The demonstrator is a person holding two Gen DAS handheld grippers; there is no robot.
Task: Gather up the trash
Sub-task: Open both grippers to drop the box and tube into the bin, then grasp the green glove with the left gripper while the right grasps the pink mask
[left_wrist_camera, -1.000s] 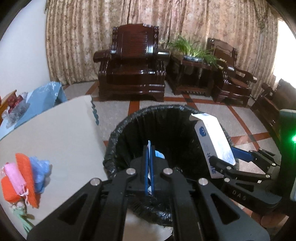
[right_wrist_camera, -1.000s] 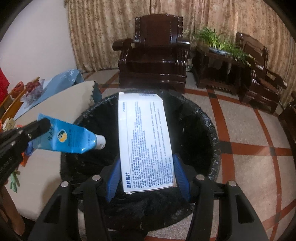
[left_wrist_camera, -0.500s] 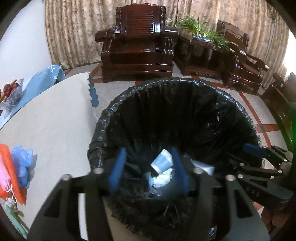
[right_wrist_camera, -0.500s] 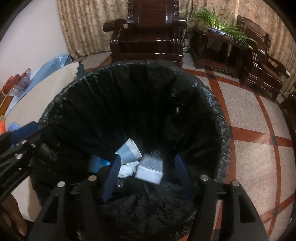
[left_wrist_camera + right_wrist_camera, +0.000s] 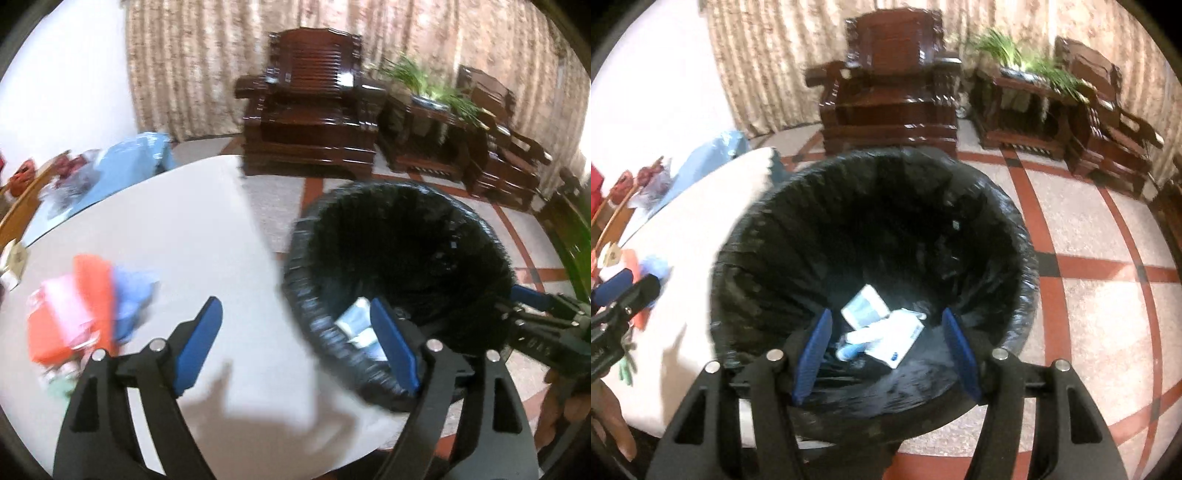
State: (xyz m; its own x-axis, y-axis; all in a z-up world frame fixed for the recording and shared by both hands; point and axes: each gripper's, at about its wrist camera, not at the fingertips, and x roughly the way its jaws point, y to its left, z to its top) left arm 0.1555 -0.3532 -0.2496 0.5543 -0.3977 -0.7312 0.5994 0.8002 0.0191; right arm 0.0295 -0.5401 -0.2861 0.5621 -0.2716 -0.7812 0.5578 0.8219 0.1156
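A bin lined with a black bag [image 5: 871, 206] stands on the floor beside a white table [image 5: 177, 236]; it also shows in the left wrist view [image 5: 406, 236]. In its bottom lie a white box [image 5: 897, 338], a blue tube [image 5: 849, 350] and a paper cup [image 5: 866, 306]. My right gripper [image 5: 886, 354] is open and empty above the bin's near rim. My left gripper [image 5: 299, 347] is open and empty, straddling the table edge and the bin's left rim. An orange, pink and blue heap [image 5: 88, 299] lies on the table to the left.
Dark wooden armchairs [image 5: 314, 122] and a side table with a plant [image 5: 428, 122] stand at the back before curtains. A blue bag [image 5: 125, 162] and fruit lie at the table's far left. The floor is tiled with red lines [image 5: 1108, 266].
Both grippers opened and dropped the tube and the box into the bin. The left gripper has since swung left toward the table; the view is blurred by motion.
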